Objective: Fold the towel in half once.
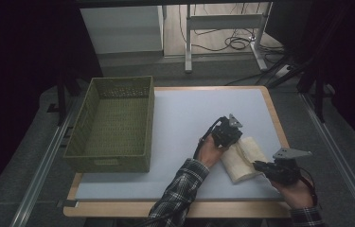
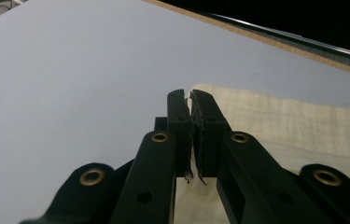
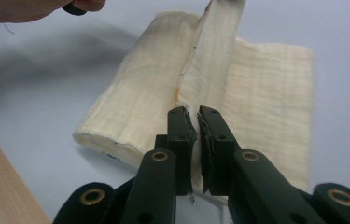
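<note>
Dim room, cables seen on the floor behind a pale blue mat (image 1: pixel 184 118) laid on a wooden-edged table (image 1: pixel 275 113). Green woven basket (image 1: pixel 113 124) is placed at the mat's left side, well apart from the work. Cream folded cloth (image 1: pixel 242 160) is found at the mat's right front part, between the two hands. Left gripper (image 1: pixel 232 133) is held over the cloth's far-left corner — in the left gripper view its jaws are pressed together with the cloth's edge (image 2: pixel 192 95) pinched between the pads. Right gripper (image 1: pixel 259 166) is set at the cloth's near-right end; in the right gripper view the jaws are nearly closed on a raised strip of the cloth (image 3: pixel 214 56), which is pulled up taut above the rest of the folded layers. Rest of the cloth is seen lying flat on the mat — a rolled fold is shown along its left side in that view. Plaid sleeve (image 1: pixel 180 189) is seen on the left forearm.
</note>
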